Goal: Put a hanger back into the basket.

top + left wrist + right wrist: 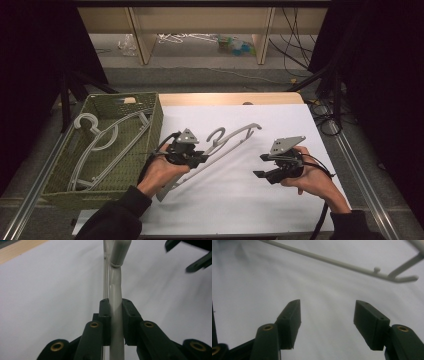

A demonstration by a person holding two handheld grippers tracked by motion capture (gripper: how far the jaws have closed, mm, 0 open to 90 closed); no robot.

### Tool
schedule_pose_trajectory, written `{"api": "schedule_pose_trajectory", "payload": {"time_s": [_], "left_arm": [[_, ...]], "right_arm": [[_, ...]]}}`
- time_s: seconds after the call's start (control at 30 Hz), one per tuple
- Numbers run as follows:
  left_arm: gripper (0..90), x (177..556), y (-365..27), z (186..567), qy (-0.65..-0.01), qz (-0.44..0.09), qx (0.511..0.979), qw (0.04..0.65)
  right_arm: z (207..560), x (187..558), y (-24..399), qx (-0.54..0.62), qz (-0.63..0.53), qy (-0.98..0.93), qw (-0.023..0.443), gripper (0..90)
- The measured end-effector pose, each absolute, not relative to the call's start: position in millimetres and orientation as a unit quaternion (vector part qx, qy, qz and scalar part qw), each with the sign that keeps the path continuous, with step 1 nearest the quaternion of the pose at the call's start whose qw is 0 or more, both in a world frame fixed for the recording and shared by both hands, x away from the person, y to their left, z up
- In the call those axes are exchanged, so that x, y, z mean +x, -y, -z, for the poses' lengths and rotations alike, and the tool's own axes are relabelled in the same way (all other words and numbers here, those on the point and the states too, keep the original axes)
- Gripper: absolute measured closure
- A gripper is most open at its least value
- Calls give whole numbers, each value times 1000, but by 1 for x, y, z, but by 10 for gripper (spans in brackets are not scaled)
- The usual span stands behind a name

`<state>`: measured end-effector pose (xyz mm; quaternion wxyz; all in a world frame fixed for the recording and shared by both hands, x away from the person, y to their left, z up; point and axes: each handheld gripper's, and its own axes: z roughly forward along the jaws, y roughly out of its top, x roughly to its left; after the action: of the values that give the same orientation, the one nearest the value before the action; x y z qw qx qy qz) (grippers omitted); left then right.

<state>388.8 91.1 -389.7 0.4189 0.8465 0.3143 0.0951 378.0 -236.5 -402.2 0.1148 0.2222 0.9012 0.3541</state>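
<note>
Hanger point(220, 145) clamped in left claw point(115, 315) (white table)

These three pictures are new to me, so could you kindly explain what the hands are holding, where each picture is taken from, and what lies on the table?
There is no robot here: a person holds a two-jaw tool in each hand. The high view looks down on a white table. The other two views come from cameras riding on each tool, looking along its black jaws. The left hand-held gripper is shut on a grey hanger that reaches across the table. The right hand-held gripper is open and holds nothing, with the hanger's bar ahead of it. At the table's left stands a green basket with another grey hanger inside.
</note>
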Motion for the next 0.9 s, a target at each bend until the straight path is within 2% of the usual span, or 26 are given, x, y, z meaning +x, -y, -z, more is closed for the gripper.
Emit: {"api": "schedule_pose_trajectory", "payload": {"time_s": [0.07, 0.23, 0.43, 0.6, 0.9], "left_arm": [[793, 381, -99, 381, -334, -83, 824, 450], [793, 365, -121, 359, -368, -61, 782, 499], [792, 344, -146, 328, -375, -63, 762, 524], [792, 331, -174, 301, -380, -80, 755, 528], [792, 322, -223, 260, -392, -143, 744, 521]], "right_arm": [[405, 375, 237, 237, -363, -893, 119, 351], [411, 366, 238, 256, -387, -876, 131, 341], [417, 357, 239, 261, -397, -871, 121, 341], [423, 353, 239, 258, -391, -875, 118, 341], [427, 348, 238, 254, -392, -877, 113, 340]]}}
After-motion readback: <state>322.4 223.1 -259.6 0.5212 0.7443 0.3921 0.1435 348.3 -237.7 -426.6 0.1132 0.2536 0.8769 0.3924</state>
